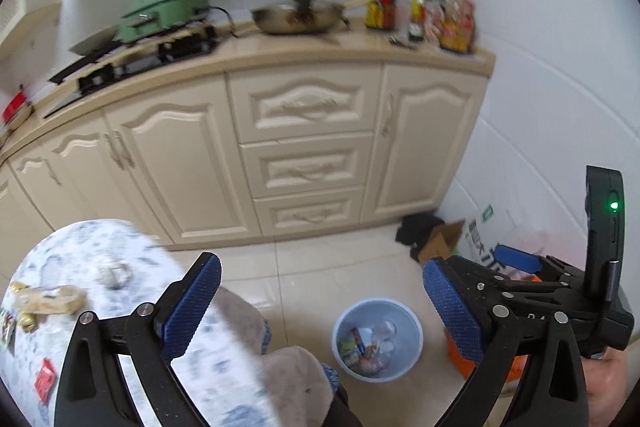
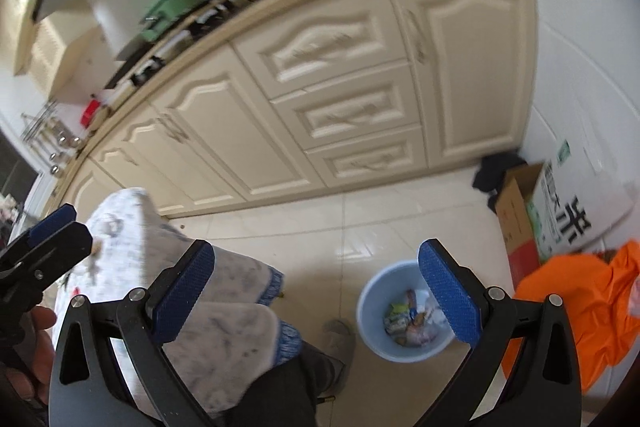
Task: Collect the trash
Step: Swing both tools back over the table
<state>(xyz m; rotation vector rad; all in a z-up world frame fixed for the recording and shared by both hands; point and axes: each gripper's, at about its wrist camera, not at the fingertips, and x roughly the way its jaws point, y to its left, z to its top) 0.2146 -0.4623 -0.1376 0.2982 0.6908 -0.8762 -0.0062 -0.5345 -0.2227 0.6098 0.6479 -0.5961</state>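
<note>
Left gripper [image 1: 322,307]: jaws spread wide, nothing between the blue pads; held above the floor, angled down.

Right gripper [image 2: 316,293]: jaws spread wide, empty; likewise angled down over the floor. It also shows at the right edge of the left wrist view, with a green light lit on its body.

Bin [image 1: 378,339]: pale blue, round, open-topped, standing on the tiled floor [image 1: 320,267] near the person's knees. Inside lie crumpled wrappers and white scraps [image 2: 412,319].

Table [image 1: 80,259]: round, covered with a blue-and-white patterned cloth. Near its left edge lie a yellowish wrapper [image 1: 50,301] and a small red packet [image 1: 44,379]; a crumpled white piece [image 1: 114,273] sits farther in.

Cabinets [image 1: 304,147]: cream doors and three drawers under a beige worktop. On the worktop: a green cooker [image 1: 164,11], a wok [image 1: 298,17], and bottles [image 1: 424,11] at the right corner.

Floor by the wall: cardboard box [image 2: 520,219], dark cloth [image 2: 496,171], orange bag [image 2: 576,307].
</note>
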